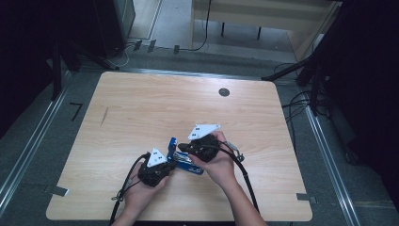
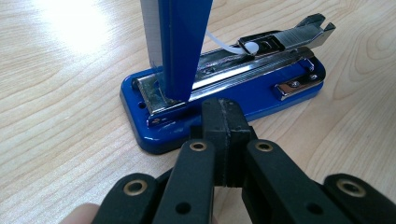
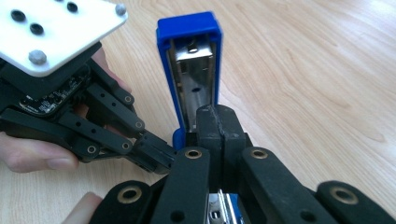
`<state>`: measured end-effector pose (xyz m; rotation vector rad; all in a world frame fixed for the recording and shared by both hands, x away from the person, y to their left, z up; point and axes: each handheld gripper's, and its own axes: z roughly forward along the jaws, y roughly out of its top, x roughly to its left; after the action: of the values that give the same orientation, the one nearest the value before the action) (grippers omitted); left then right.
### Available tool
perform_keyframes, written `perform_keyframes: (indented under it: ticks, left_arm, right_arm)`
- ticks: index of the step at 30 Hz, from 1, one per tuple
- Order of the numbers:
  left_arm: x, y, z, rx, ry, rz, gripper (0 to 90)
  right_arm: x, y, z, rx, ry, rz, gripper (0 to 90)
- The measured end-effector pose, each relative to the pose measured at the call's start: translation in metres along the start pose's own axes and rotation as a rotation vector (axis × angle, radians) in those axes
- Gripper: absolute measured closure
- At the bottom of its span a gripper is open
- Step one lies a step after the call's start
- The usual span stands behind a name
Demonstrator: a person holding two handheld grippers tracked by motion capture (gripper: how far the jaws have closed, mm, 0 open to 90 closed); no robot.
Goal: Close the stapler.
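Blue stapler [image 1: 181, 159] lay on worktop [image 1: 141, 108] btwn both hands, lid swung upright, staple track exposed. Left gripper [image 2: 223, 122] and right gripper [image 3: 217, 125] were held w/ fingers pressed together, nothing pinched. Reloading step judged in hand; next, lid prob. to be pushed down.

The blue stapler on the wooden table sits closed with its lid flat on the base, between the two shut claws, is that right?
Not quite: the blue stapler is open, its lid swung upright off the base, as the left gripper view shows. It does sit on the wooden table between the shut left claw and right claw.
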<state>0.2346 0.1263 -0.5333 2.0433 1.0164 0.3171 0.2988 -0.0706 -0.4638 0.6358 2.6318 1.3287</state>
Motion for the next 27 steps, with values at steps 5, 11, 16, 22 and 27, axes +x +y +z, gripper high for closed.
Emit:
perform_keyframes:
  ticks: [5, 11, 16, 22, 27]
  left_arm:
    - [0.000, 0.000, 0.000, -0.001, 0.003, 0.001, 90.0]
    - [0.000, 0.000, 0.000, 0.000, 0.008, 0.004, 90.0]
    - [-0.001, 0.000, 0.000, -0.001, 0.009, 0.004, 90.0]
    - [-0.001, 0.000, 0.000, 0.000, 0.010, 0.007, 90.0]
    - [-0.001, 0.000, 0.000, 0.003, 0.009, 0.012, 90.0]
  right_arm:
    - [-0.005, 0.004, -0.009, -0.012, -0.020, 0.016, 90.0]
    - [-0.009, 0.018, -0.017, -0.021, -0.028, 0.003, 90.0]
    - [-0.010, 0.031, -0.021, -0.040, -0.034, 0.002, 90.0]
    - [-0.008, 0.044, -0.023, -0.067, -0.036, 0.009, 90.0]
    - [-0.003, 0.051, -0.022, -0.079, -0.014, 0.007, 90.0]
